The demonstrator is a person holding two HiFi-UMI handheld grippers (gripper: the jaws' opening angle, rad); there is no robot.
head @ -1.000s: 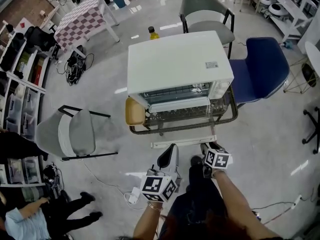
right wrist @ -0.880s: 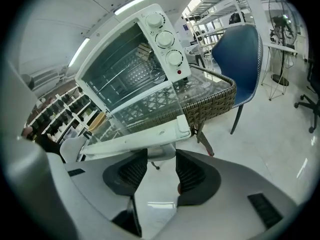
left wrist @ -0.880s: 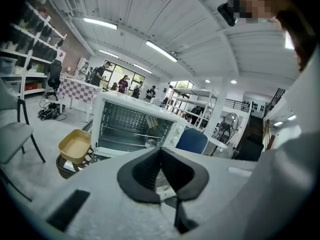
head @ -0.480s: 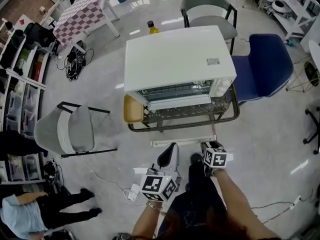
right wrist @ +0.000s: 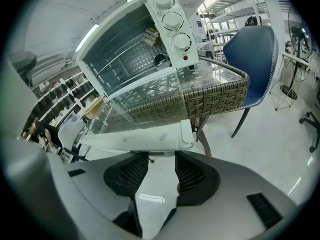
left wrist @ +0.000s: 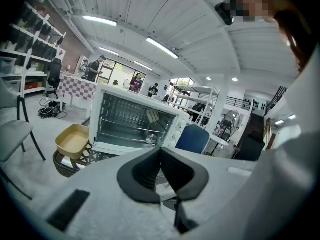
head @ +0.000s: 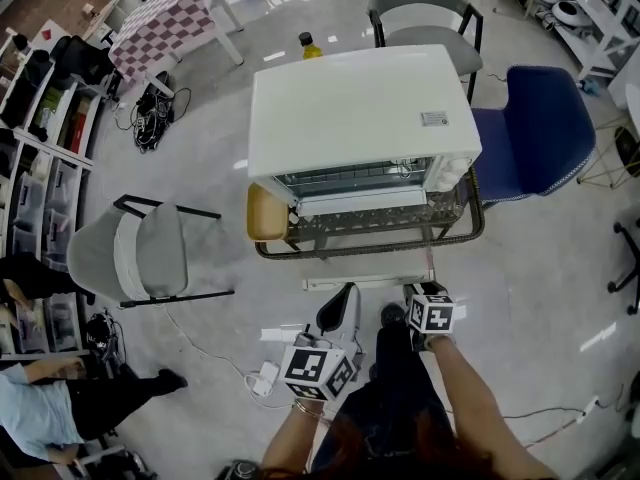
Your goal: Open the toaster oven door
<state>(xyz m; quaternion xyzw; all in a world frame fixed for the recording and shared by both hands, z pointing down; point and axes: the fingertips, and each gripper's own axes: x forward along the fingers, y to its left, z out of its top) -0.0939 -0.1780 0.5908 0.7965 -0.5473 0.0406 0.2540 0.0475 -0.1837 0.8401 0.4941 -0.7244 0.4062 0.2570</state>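
Wicker table (head: 478, 224) keeps its place; toaster oven door (head: 366, 281) stays open.

We log a large open lab or workshop hall: polished grey floor (head: 560, 268), storage shelves (head: 40, 183) stacked with bins along one wall, tangled cables (head: 150, 118) on the floor, scattered office chairs (head: 140, 258), a checkered table (head: 165, 33), ceiling strip lights (left wrist: 160, 45), and metal racks (left wrist: 192, 91) in the background.
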